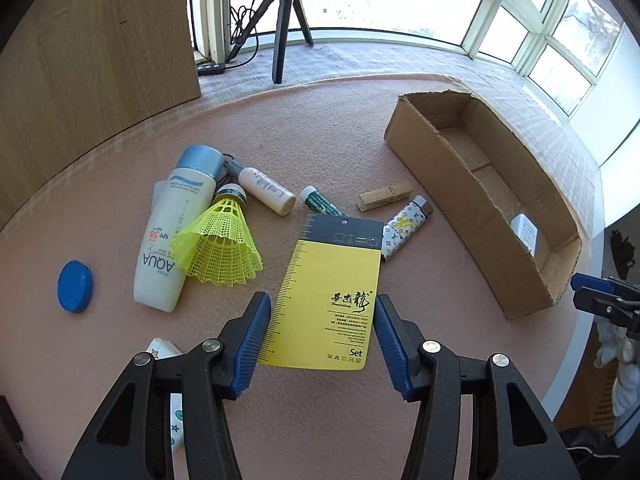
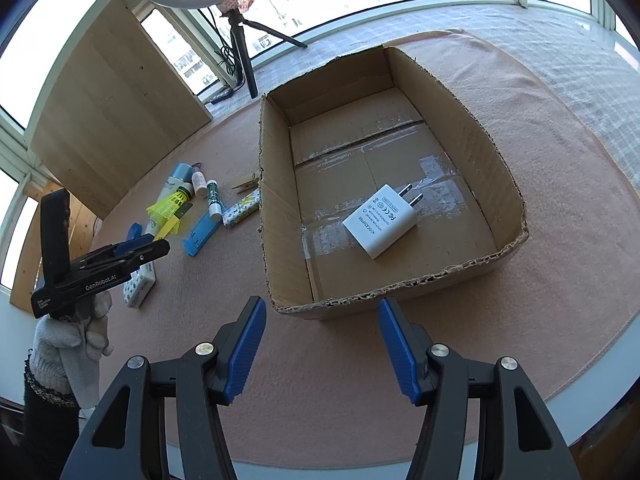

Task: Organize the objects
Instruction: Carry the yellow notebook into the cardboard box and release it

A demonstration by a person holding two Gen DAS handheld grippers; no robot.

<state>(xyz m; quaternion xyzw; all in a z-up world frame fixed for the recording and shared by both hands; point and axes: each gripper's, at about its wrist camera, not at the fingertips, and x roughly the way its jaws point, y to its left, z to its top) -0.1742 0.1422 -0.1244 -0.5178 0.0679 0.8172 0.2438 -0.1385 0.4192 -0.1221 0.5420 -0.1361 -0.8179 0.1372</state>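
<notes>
My left gripper [image 1: 320, 298] is shut on a yellow card [image 1: 332, 280], its pads pressing on the card's two long edges and holding it above the pink mat. Behind the card lie a sunscreen bottle [image 1: 168, 240], a yellow shuttlecock [image 1: 218, 240], a small white bottle [image 1: 266, 192], a green tube [image 1: 320, 202], a clothespin [image 1: 386, 196] and a patterned lighter [image 1: 404, 228]. The cardboard box [image 2: 280, 200] holds a white charger [image 2: 382, 220]. My right gripper [image 2: 322, 302] stands open, with nothing in it, just before the box's near wall.
A blue cap [image 1: 75, 286] lies at the left and a starred white pack [image 2: 138, 284] under the left gripper. A blue ruler-marked strip [image 2: 198, 236] lies near the lighter. A tripod [image 1: 282, 20] and a wooden panel [image 1: 92, 52] stand behind the mat.
</notes>
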